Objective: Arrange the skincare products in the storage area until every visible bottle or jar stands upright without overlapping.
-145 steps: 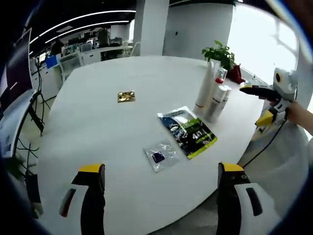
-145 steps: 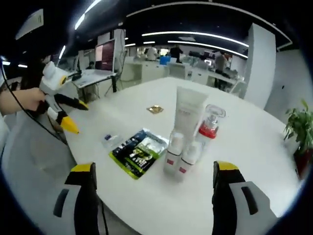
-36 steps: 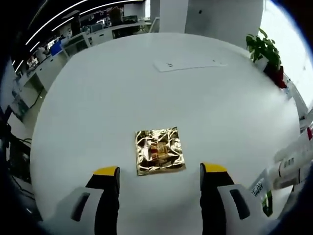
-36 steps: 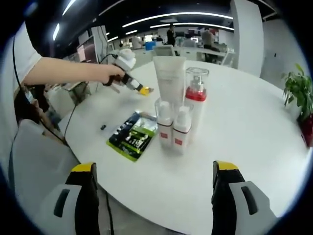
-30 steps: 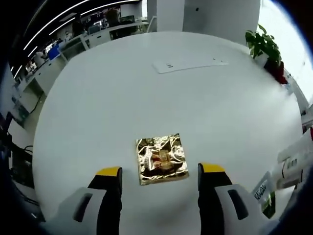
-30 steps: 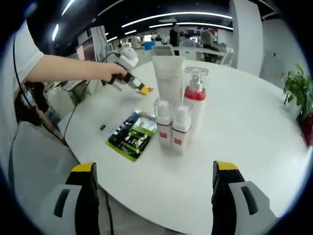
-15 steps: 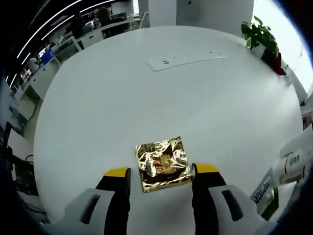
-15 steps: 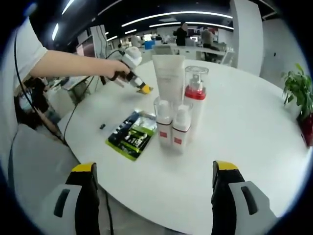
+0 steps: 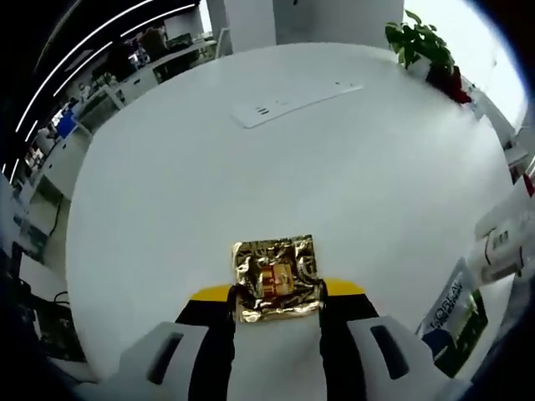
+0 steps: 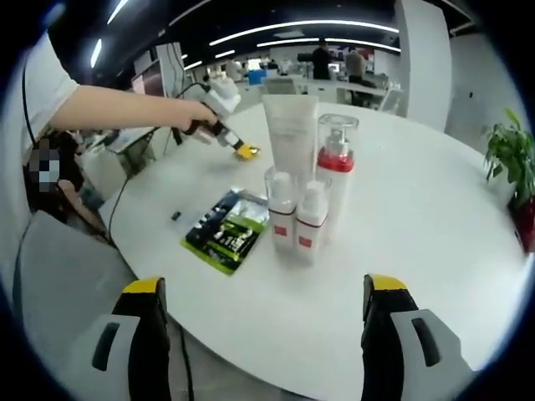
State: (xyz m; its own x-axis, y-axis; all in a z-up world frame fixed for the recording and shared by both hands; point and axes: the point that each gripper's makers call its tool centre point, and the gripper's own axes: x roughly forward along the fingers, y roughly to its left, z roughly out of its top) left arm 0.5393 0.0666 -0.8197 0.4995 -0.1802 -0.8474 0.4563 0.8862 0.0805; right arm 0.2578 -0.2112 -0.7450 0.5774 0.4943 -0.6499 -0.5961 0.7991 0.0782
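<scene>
A crinkled gold foil sachet [image 9: 276,277] lies on the white round table [image 9: 167,184], and my left gripper [image 9: 277,294] is shut on its near edge, one jaw against each side. In the right gripper view the left gripper [image 10: 242,151] is held low over the table's far side by a person's hand. A white tube [image 10: 289,138], a clear pump bottle with a red collar [image 10: 336,159] and two small white bottles [image 10: 280,219] [image 10: 311,224] stand upright in a tight cluster. My right gripper [image 10: 263,288] hangs open at the table's near edge, holding nothing.
A black-and-green sachet [image 10: 227,232] lies flat left of the bottles, a small dark item [image 10: 176,216] beside it. A white power strip [image 9: 292,100] sits far across the table. Potted plant [image 10: 510,159] at the right edge. Desks and people stand beyond.
My left gripper's jaws have narrowed step by step and now hold the gold sachet's sides. The right gripper has stayed still.
</scene>
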